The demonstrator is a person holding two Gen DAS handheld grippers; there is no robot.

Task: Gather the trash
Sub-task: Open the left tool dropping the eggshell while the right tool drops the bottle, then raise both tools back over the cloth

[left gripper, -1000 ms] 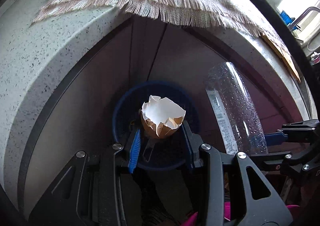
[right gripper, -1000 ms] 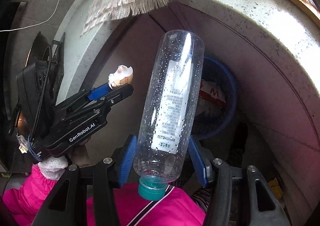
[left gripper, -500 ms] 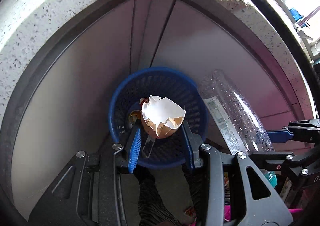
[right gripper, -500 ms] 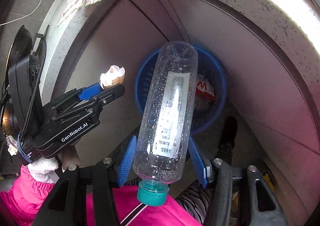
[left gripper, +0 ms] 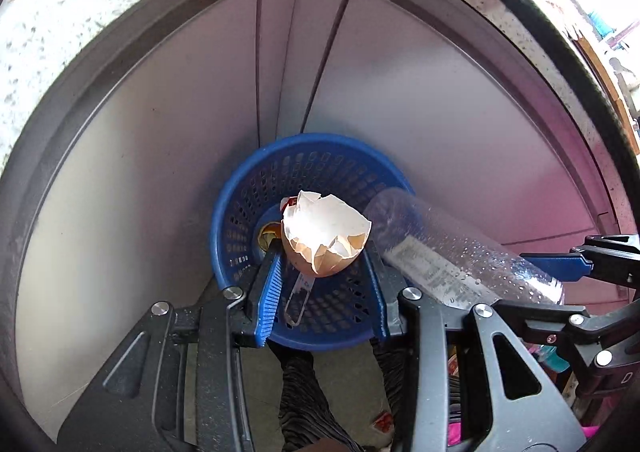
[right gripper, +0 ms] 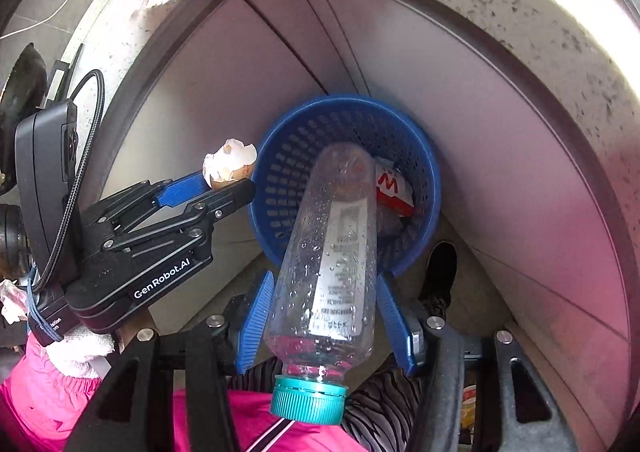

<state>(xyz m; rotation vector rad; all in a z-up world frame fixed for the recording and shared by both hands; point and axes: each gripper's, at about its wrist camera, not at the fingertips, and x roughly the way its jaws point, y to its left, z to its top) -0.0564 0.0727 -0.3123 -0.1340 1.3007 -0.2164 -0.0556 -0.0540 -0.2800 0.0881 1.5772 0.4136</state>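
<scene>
Both grippers, left (left gripper: 322, 276) and right (right gripper: 320, 316), point steeply downward, apparently clamped.

- One blue mesh basket (left gripper: 240, 220), centre of the frame.
- One broken eggshell (left gripper: 324, 236), centre.
- One clear plastic bottle (right gripper: 332, 260) with one teal cap (right gripper: 308, 400), lower centre.
- One red-and-white wrapper (right gripper: 390, 188) inside the basket.
- Two grippers: left gripper (left gripper: 324, 272), right gripper (right gripper: 328, 316).

- Left tongs (right gripper: 230, 188): black linkage arms with silver screws, blue ribbed pads, white "GenRobot.AI" lettering on the body.
- Behind that lettering, a black box with a braided black cable (right gripper: 86, 140) looping from it.
- Right tongs (right gripper: 326, 316): same black frame, blue ribbed pads, silver screws.
- Below the lettering: white glove cuff (right gripper: 78, 348), bright pink sleeve (right gripper: 48, 400).
</scene>
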